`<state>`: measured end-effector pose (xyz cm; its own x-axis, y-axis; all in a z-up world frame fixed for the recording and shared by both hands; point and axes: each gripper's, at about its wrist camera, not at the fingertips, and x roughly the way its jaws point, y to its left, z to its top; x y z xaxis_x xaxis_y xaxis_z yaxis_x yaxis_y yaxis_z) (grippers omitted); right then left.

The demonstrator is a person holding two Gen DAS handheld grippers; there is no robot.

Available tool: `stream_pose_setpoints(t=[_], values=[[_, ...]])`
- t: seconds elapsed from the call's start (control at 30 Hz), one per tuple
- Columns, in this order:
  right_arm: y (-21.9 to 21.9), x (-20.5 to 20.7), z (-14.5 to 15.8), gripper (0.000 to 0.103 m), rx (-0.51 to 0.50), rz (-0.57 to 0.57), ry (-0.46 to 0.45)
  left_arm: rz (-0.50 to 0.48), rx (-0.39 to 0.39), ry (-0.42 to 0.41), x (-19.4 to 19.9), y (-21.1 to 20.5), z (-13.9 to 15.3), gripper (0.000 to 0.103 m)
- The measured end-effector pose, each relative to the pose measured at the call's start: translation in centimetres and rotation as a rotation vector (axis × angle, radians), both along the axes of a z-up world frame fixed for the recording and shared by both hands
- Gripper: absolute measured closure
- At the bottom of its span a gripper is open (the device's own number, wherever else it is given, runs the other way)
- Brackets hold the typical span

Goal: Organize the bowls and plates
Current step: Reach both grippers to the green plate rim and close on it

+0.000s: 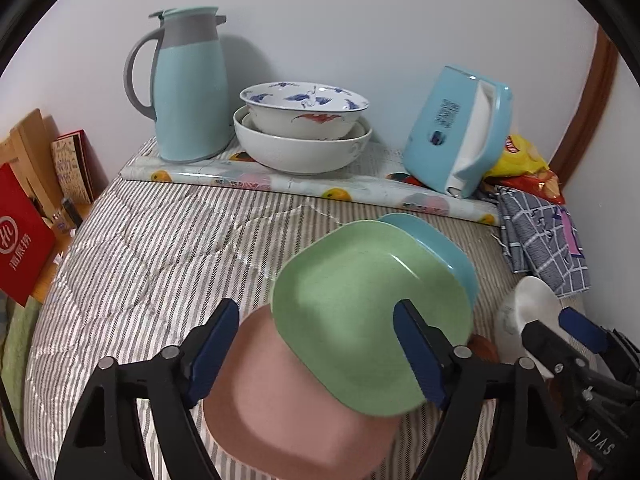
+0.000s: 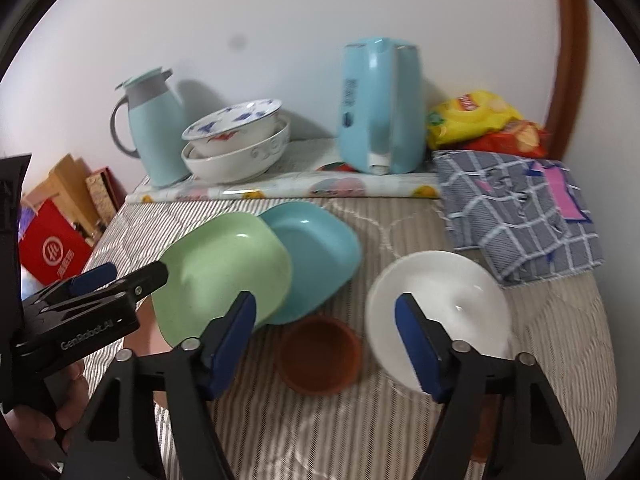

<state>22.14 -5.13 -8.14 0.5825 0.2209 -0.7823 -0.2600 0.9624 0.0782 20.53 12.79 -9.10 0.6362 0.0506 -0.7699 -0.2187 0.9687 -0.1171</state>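
A green plate [image 1: 360, 300] leans over a pink plate [image 1: 292, 412] and against a blue plate [image 1: 440, 248] on the striped cloth. My left gripper [image 1: 316, 352] is open, fingers on either side of the pink and green plates. It also shows in the right wrist view [image 2: 128, 272]. My right gripper [image 2: 326, 344] is open over a small brown bowl [image 2: 320, 354], with a white plate [image 2: 440, 312] by its right finger. It also shows in the left wrist view [image 1: 560, 328]. Two stacked white bowls [image 1: 302, 128] stand at the back.
A light blue jug [image 1: 188, 88] and a blue kettle [image 1: 456, 132] stand at the back on a patterned mat [image 1: 304, 184]. Snack bags [image 2: 480, 124] and a checked cloth [image 2: 520, 216] lie at the right. Red boxes [image 1: 20, 236] stand left, beyond the bed edge.
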Motion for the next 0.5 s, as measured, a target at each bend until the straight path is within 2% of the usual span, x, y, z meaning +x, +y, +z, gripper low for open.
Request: stream_pose_setpoints(t=[0.2, 0.5], values=[[2.0, 1.9, -1.9, 0.05, -0.033, 0.027, 0.042, -0.015, -0.016, 0.026, 2.4, 1.0, -1.7, 0.04], [3.2, 4.2, -3.8, 0.052, -0.041, 0.031, 0.094, -0.042, -0.036, 0.038, 5.2, 1.9, -3.0, 0.05]])
